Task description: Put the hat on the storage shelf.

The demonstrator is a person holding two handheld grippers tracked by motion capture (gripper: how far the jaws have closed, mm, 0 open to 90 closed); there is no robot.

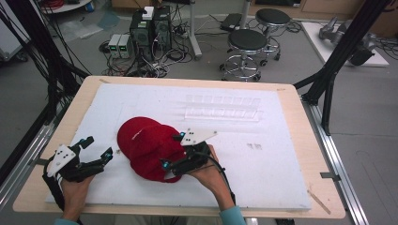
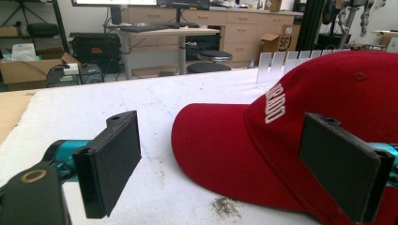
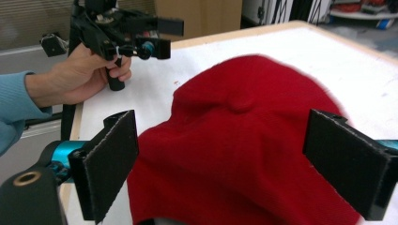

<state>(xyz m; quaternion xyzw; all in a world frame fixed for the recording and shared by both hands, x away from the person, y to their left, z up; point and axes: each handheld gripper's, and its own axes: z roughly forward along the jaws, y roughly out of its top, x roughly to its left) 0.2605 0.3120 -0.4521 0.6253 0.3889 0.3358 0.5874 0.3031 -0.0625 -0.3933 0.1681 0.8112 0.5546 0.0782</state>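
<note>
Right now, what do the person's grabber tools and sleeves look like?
Each claw, the left claw and the right claw, has a black frame, two flat black pads, teal bits by the jaws and a grey three-cornered plate with dots. Black cables trail back. The sleeves are light blue.

- High view looks forward and down over the whole counter [image 1: 291, 187].
- Both gripper views sit low and close, sharing the red cap [image 1: 150, 147] from opposite sides.

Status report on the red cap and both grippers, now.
Left gripper open, beside the red cap, not touching. Right gripper open, jaws astride the cap's crown. Cap flat on the white mat. Clear rack behind, out of the way.
</note>
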